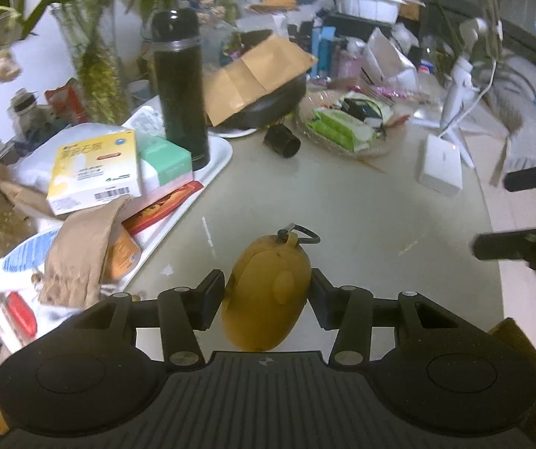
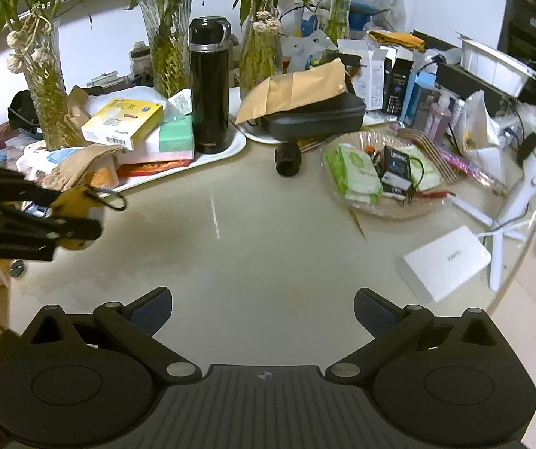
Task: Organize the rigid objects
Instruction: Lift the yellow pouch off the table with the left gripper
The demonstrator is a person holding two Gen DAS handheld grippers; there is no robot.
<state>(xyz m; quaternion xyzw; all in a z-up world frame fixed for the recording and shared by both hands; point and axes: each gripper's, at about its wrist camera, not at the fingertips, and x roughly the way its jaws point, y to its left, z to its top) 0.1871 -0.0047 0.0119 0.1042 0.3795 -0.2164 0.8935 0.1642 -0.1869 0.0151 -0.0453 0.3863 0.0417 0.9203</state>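
My left gripper (image 1: 267, 289) is shut on a yellow egg-shaped case (image 1: 268, 288) with a black loop cord, held above the table near its front edge. It also shows in the right wrist view (image 2: 71, 202), gripped at the far left. My right gripper (image 2: 263, 308) is open and empty over the bare table middle; its fingers (image 1: 507, 241) show at the right edge of the left wrist view. A black flask (image 2: 209, 86) stands on a white tray (image 2: 230, 149). A small black cup (image 2: 288, 159) lies on its side. A white box (image 2: 445, 262) lies at the right.
The tray holds a yellow medicine box (image 2: 124, 121), a green box and paper bags. A black case (image 2: 316, 118) under a brown envelope lies behind. A glass bowl (image 2: 391, 207) holds wipes and packets. Vases with plants line the back. A white tripod (image 2: 522, 202) stands right.
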